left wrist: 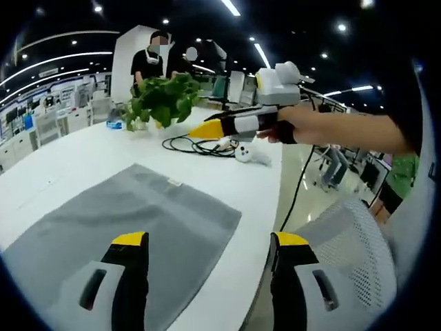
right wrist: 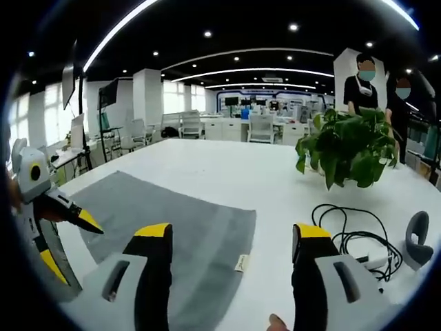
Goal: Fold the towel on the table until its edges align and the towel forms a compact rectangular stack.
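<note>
Grey towel (left wrist: 131, 227), spread flat on white counter (left wrist: 76, 155), unfolded; left gripper (left wrist: 210, 252) and right gripper (right wrist: 231, 241) hover released: best pinch both near corners together, then carry them evenly to the far edge.

Bright ceiling strips and spotlights light my room evenly from above the white table (left wrist: 83, 162), which glares slightly. Shadows on it are faint. Fisheye bending curves everything near the table's far edges; my jaws look soft and slightly blurred.
</note>
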